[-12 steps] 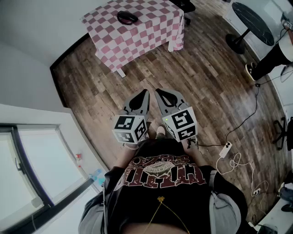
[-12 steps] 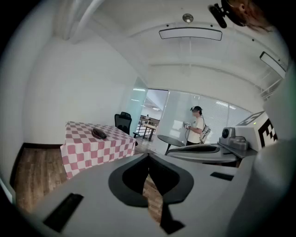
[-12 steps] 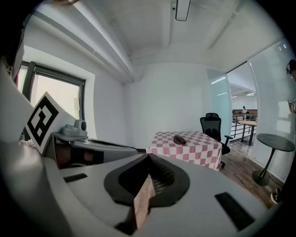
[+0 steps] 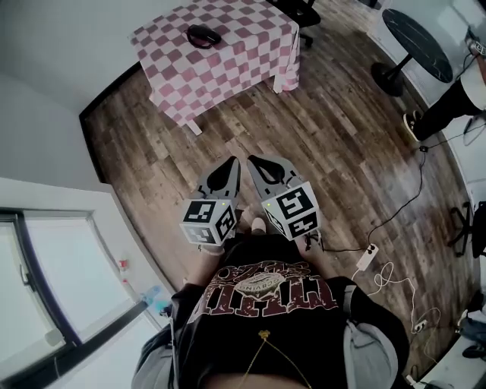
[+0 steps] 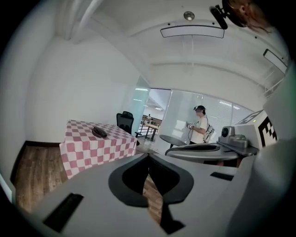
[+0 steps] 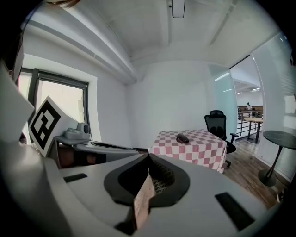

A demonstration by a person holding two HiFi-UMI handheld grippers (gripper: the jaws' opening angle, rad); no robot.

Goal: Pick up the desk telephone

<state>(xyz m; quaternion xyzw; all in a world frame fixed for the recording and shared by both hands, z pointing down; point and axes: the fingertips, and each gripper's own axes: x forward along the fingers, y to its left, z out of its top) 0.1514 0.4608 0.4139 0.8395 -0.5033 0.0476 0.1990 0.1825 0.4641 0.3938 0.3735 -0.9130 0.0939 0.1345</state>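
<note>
The black desk telephone (image 4: 203,35) lies on a table with a pink-and-white checked cloth (image 4: 235,64) at the far end of the wooden floor. It also shows small and distant in the left gripper view as the telephone (image 5: 99,132) and in the right gripper view as the telephone (image 6: 182,138). My left gripper (image 4: 233,161) and right gripper (image 4: 253,161) are held side by side close to the body, far from the table. Both point toward it, slightly downward. The left gripper (image 5: 148,156) and the right gripper (image 6: 149,156) are shut with nothing in them.
A black office chair (image 4: 304,9) stands behind the checked table. A round black table (image 4: 416,34) and another person (image 4: 456,95) are at the right. Cables and a power strip (image 4: 367,257) lie on the floor at the right. A window (image 4: 45,289) is at the lower left.
The head view has shifted a little; the table and both grippers sit slightly lower and more to the left in the picture. Both grippers stay shut and side by side.
</note>
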